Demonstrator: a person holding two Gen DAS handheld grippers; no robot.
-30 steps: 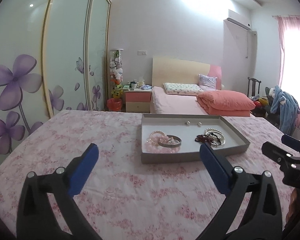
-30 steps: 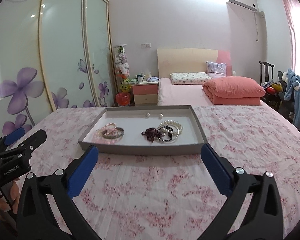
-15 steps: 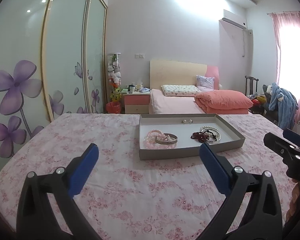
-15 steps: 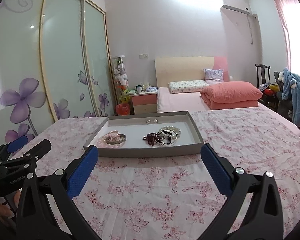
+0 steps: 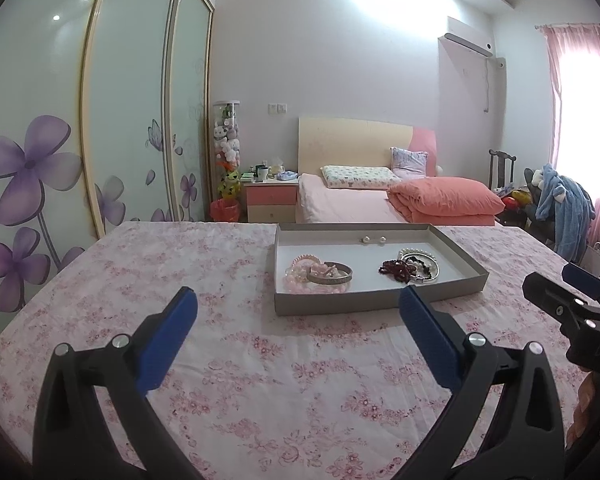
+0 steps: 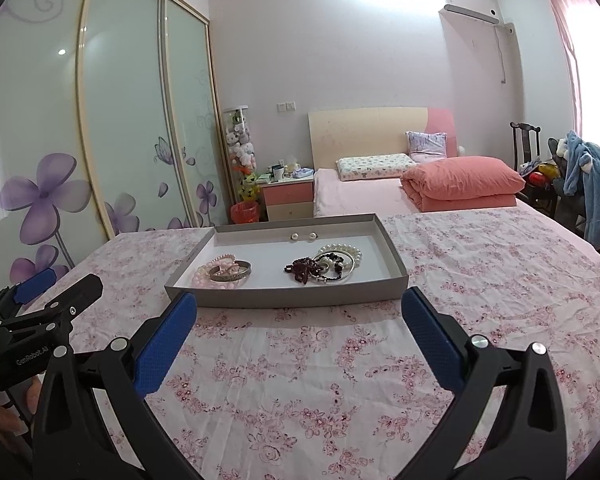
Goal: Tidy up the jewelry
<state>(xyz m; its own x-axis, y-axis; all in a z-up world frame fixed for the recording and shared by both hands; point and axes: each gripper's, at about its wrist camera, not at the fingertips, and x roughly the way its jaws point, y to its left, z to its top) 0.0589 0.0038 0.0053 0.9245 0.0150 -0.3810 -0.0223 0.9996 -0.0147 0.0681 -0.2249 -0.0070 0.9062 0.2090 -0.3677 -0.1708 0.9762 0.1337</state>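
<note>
Poised short of the grey tray on the floral cloth, left gripper and right gripper both spread empty, jewelry piled inside; probably next, reaching in for the tangled dark beads

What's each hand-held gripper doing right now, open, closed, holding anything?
Left hand-held gripper: open, empty, short of the tray.
Right hand-held gripper: open, empty, near the tray's front edge.

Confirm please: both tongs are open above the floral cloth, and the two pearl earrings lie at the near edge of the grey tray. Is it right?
One detail is wrong. The pearl earrings lie near the far wall of the grey tray, behind the bracelets, as the right wrist view shows. Both tongs, left and right, are open above the floral cloth.
</note>
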